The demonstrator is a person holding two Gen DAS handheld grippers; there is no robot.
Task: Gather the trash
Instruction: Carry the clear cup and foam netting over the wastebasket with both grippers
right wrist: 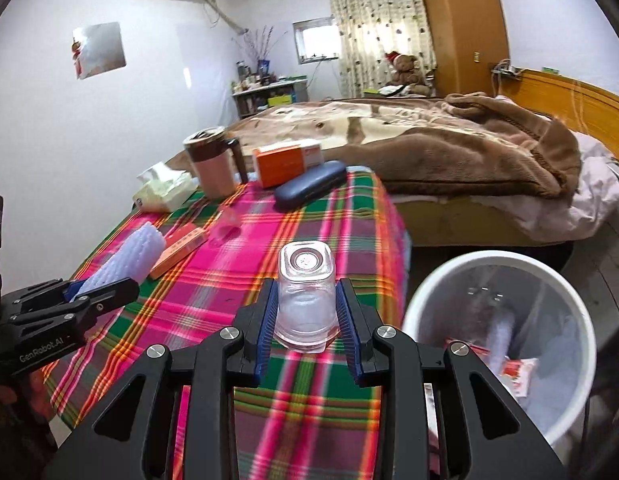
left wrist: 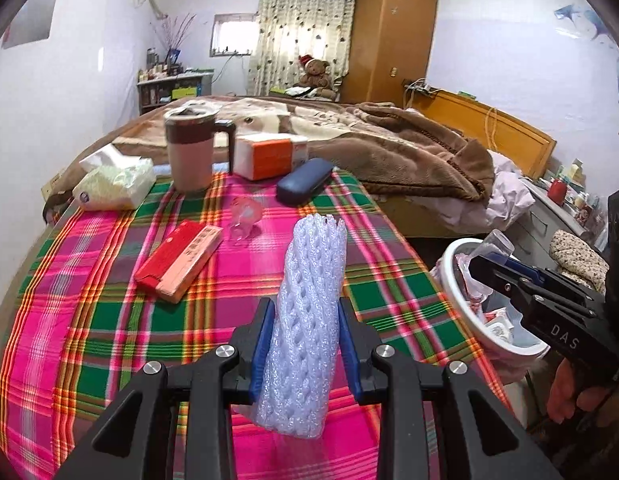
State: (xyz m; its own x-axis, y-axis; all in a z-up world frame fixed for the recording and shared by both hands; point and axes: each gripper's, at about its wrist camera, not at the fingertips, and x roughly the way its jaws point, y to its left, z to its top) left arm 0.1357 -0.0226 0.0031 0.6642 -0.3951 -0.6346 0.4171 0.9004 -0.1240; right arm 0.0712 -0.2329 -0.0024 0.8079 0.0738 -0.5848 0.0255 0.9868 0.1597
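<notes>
My left gripper (left wrist: 307, 304) is shut on a white foam net sleeve (left wrist: 309, 300) and holds it above the plaid tablecloth (left wrist: 109, 320); the sleeve also shows in the right wrist view (right wrist: 129, 256). My right gripper (right wrist: 307, 292) is shut on a clear plastic cup (right wrist: 307, 292), held bottom-forward over the table's right part. A white trash bin (right wrist: 429, 292) stands right of the table with wrappers inside; in the left wrist view the bin (left wrist: 465, 304) sits under the right gripper (left wrist: 485, 256). Another clear plastic cup (left wrist: 243, 216) lies on the cloth.
On the table stand a mug (left wrist: 191, 148), a tissue pack (left wrist: 117, 184), an orange box (left wrist: 269, 156), a blue glasses case (left wrist: 305, 180) and a red box (left wrist: 181, 258). A bed (left wrist: 389, 140) with a brown blanket lies behind.
</notes>
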